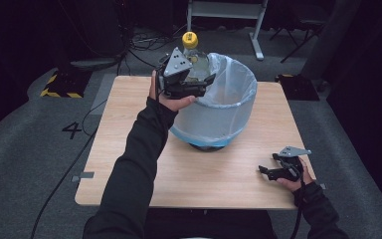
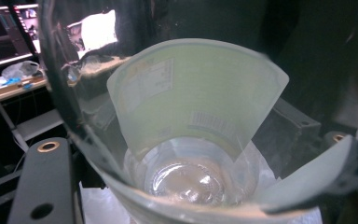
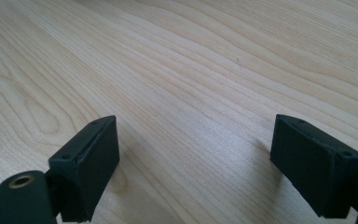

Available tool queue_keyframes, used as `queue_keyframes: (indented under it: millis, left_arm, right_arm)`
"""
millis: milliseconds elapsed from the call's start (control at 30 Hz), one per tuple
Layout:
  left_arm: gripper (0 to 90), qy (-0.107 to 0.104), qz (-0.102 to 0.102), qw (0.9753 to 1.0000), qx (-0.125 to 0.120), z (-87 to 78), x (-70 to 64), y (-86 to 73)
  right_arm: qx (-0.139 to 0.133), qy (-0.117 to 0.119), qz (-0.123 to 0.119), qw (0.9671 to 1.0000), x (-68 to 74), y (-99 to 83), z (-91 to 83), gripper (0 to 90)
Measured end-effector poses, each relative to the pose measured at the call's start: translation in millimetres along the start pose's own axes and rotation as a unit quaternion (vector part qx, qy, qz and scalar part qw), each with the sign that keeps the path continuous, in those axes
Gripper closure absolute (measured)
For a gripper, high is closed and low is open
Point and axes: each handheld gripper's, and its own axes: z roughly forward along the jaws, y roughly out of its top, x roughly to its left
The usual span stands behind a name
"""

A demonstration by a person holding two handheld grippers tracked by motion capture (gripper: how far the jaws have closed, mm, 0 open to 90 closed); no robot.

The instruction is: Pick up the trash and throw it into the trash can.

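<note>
**Clear bottle at bin rim, second gripper idle**

Clear plastic bottle (image 1: pixel 195 59) with a yellow cap (image 1: pixel 190 39), gripped by the left gripper (image 1: pixel 195 85) at the near-left rim of the bin (image 1: pixel 238 94); a pale blue liner (image 1: pixel 214 117) covers the bin. From above, the gripper and hand hide the lower bottle and the jaw contact. The left gripper view shows the bottle (image 2: pixel 186 140) pressed close, its pale green label (image 2: pixel 200 93) and base readable through the wall, one jaw at each side; surroundings are dark and blurred. Wooden table (image 1: pixel 129 164) carries the bin at centre. Right gripper (image 1: pixel 267 172), low over the table's near-right corner, well apart from the bin; its own view shows the jaws spread wide with bare wood (image 3: pixel 191 70) between.
</note>
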Motion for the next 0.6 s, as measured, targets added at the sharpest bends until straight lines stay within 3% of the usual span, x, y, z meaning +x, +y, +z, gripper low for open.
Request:
queue_keyframes:
  millis: [333,600]
  left_arm:
    - [27.9,-0.018,0.001,0.9993,0.031,25.5,-7.5,-5.7]
    - [27.8,-0.014,-0.001,0.9984,0.055,36.7,-9.6,-11.0]
  right_arm:
    - [-0.001,0.001,-0.003,1.0000,0.0,-0.1,-0.2,15.8]
    - [0.000,0.002,-0.003,1.0000,0.1,-0.2,-0.4,15.8]
